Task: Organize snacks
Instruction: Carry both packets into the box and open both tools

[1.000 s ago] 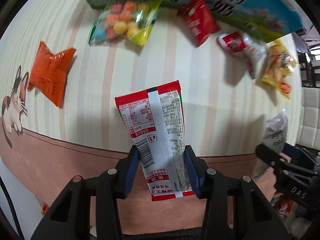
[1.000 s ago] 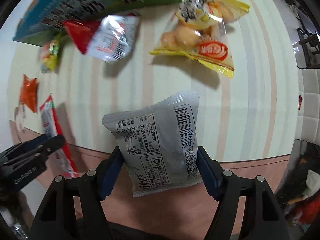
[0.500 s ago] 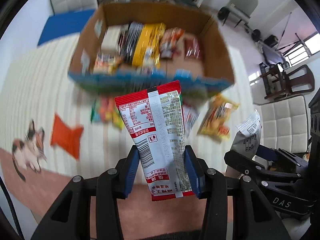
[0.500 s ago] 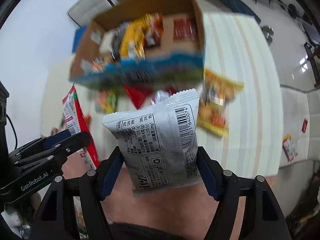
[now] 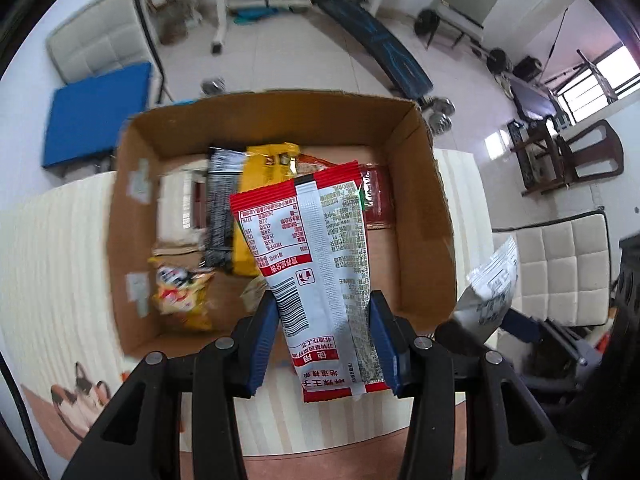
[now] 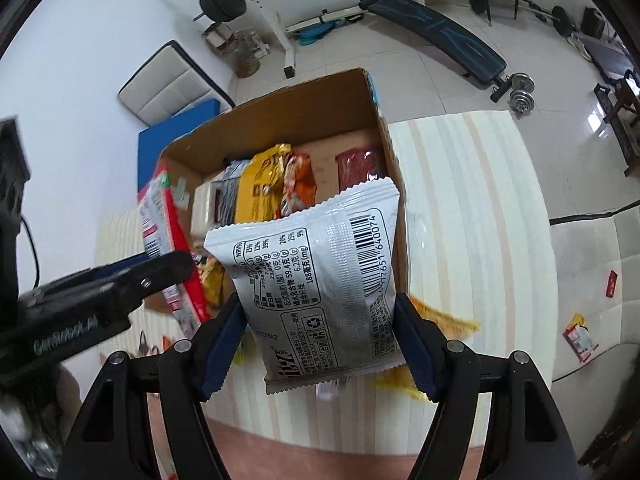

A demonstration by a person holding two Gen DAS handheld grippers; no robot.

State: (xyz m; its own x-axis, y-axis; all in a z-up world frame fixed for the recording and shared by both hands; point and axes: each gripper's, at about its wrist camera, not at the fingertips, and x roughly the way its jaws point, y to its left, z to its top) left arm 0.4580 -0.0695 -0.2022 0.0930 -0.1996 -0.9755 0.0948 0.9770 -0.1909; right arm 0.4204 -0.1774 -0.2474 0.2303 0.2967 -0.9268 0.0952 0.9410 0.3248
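Two packets aloft: left gripper [image 5: 322, 344] clamps red-white packet [image 5: 316, 256], right gripper [image 6: 320, 344] clamps grey packet [image 6: 320, 276]. Both over cardboard box [image 5: 420, 208]. Next, likely: lower, release inside.

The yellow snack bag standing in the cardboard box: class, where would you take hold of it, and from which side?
Grip the yellow snack bag by its crimped top edge, coming straight down from above. It stands on end, wedged between a black-striped packet and an orange packet, so its flat faces are blocked and only the top seam is free. This is a judgement; both tongs are already full.
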